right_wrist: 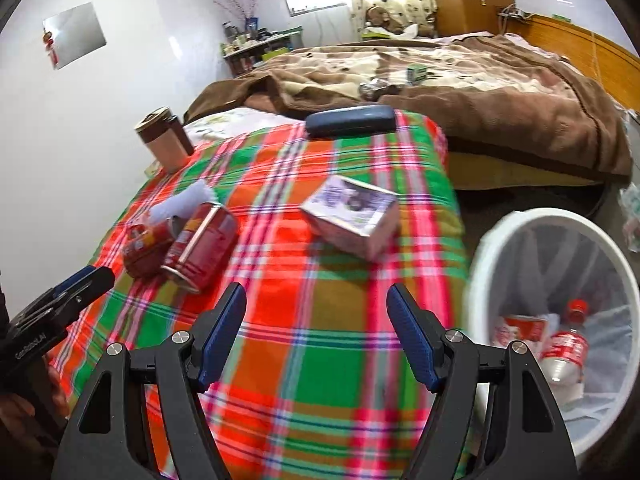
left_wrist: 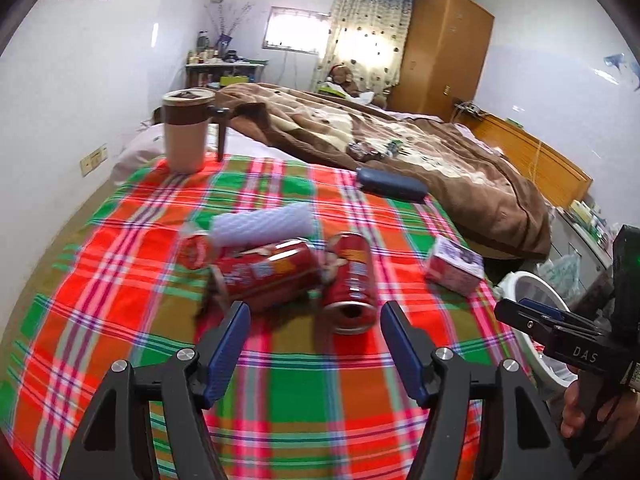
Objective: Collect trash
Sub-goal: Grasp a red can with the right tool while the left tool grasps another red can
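Two red drink cans lie on the plaid cloth (left_wrist: pixel 120 280). One can (left_wrist: pixel 268 276) lies crosswise and the other can (left_wrist: pixel 352 280) points its open end at me. A smaller crushed red can (left_wrist: pixel 196 246) and a white foam sheet (left_wrist: pixel 262 224) lie behind them. My left gripper (left_wrist: pixel 315 312) is open just short of the cans, with nothing between its fingers. My right gripper (right_wrist: pixel 316 292) is open over bare cloth, with a small printed box (right_wrist: pixel 352 216) ahead of it. At its right stands a white bin (right_wrist: pixel 480 248) holding a plastic bottle (right_wrist: pixel 564 352) and a red pack (right_wrist: pixel 524 328).
A beige and brown lidded mug (left_wrist: pixel 186 132) stands at the cloth's far left corner. A dark blue case (left_wrist: pixel 392 184) lies at its far edge. Beyond is a bed under a brown blanket (left_wrist: pixel 440 152) with small items on it. A wooden wardrobe (left_wrist: pixel 444 48) stands behind.
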`<state>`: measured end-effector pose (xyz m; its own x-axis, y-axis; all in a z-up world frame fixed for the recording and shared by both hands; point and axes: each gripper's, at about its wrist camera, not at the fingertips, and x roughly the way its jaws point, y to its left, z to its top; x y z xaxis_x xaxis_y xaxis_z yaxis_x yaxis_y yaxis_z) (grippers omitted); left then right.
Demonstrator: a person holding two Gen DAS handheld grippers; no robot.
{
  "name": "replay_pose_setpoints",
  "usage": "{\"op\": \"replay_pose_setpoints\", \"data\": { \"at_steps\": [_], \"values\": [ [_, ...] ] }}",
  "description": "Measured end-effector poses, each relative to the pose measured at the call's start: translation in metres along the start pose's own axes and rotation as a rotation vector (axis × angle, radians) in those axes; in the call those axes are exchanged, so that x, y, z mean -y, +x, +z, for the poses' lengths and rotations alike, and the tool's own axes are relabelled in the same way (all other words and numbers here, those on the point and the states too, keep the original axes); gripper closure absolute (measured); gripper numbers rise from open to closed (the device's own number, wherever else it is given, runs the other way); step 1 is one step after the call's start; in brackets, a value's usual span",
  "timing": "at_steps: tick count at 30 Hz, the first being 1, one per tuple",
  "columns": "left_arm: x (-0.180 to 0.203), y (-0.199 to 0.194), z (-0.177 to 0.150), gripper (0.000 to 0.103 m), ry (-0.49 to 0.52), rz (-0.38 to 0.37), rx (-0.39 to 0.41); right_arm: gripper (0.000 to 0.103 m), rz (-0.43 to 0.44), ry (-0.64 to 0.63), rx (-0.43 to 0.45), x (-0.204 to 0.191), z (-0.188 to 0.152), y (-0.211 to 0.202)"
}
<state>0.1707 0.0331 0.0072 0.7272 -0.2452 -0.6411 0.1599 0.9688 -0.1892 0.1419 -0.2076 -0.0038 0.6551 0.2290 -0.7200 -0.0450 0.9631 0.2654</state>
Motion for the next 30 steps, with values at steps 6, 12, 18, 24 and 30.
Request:
{"op": "replay_pose_setpoints", "data": {
  "at_steps": [6,12,18,24,30],
  "values": [
    [-0.036,0.007,0.004,0.032,-0.037,0.018,-0.016,0.029,0.026,-0.028,-0.016,-0.028,0.005,0.018],
    [-0.053,0.017,0.006,0.032,-0.053,0.0,-0.032,0.029,0.046,-0.038,-0.027,-0.049,0.01,0.036],
    [-0.065,0.029,0.012,0.032,-0.026,0.005,-0.048,0.029,0.086,-0.026,-0.045,-0.064,0.016,0.055],
    [-0.074,0.043,0.022,0.032,-0.008,-0.004,-0.058,0.029,0.082,-0.039,-0.089,-0.079,0.022,0.077],
    [-0.075,0.054,0.029,0.032,0.021,-0.028,-0.071,0.029,0.087,-0.036,-0.149,-0.082,0.024,0.093]
  ]
}}
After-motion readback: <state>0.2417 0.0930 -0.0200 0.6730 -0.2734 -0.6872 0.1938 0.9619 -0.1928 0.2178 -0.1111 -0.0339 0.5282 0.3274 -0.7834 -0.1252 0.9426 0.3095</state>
